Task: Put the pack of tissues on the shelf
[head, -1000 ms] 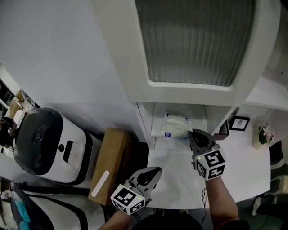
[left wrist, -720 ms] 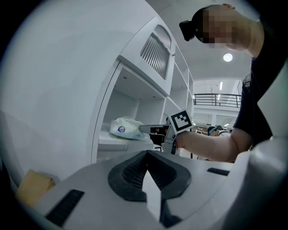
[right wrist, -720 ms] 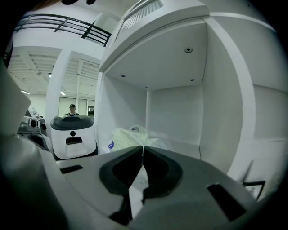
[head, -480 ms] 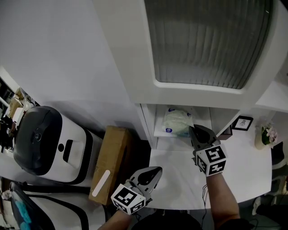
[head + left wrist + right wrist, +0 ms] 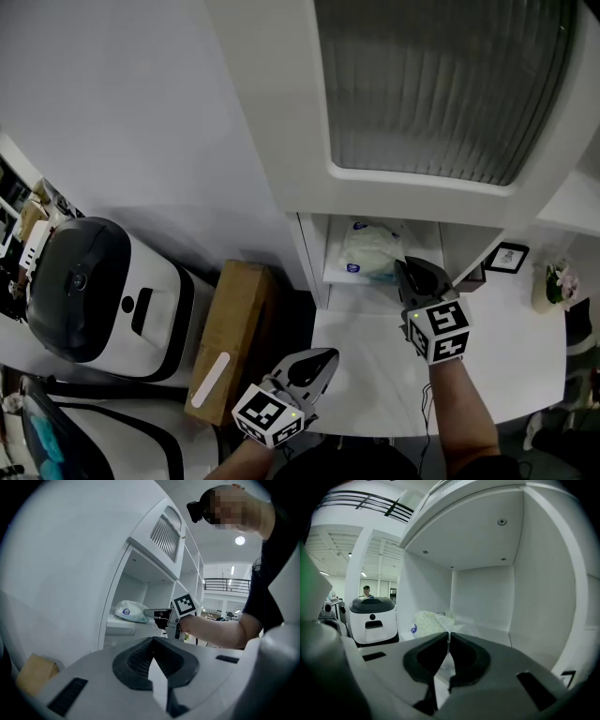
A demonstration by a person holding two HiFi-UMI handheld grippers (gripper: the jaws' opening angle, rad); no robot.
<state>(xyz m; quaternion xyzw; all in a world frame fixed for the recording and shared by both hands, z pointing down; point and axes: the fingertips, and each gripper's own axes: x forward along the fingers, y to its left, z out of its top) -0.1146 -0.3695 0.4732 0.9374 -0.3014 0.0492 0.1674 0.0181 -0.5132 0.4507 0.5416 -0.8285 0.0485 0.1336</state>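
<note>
Jaws of the left gripper [image 5: 326, 356] are being held pressed together with nothing in them, by the edge of the white table [image 5: 375, 384]. Further right, the pack of tissues [image 5: 373, 253] is lying on the shelf [image 5: 342, 278]. Its round blue label is too small to be read. Its wrap is being pinched by the closed jaws of the right gripper [image 5: 399, 268].

Light: bright; round white ceiling lamp [image 5: 240, 540] at 2 o'clock, left gripper view.
Shadow: white shelf recess [image 5: 333, 274] dim around pale green plastic-wrapped pack of tissues [image 5: 373, 251].
Edges: gripper views fisheye-bent, corners black.
Focus: grey left tool [image 5: 151, 640], right tool [image 5: 449, 633] blurred.
</note>
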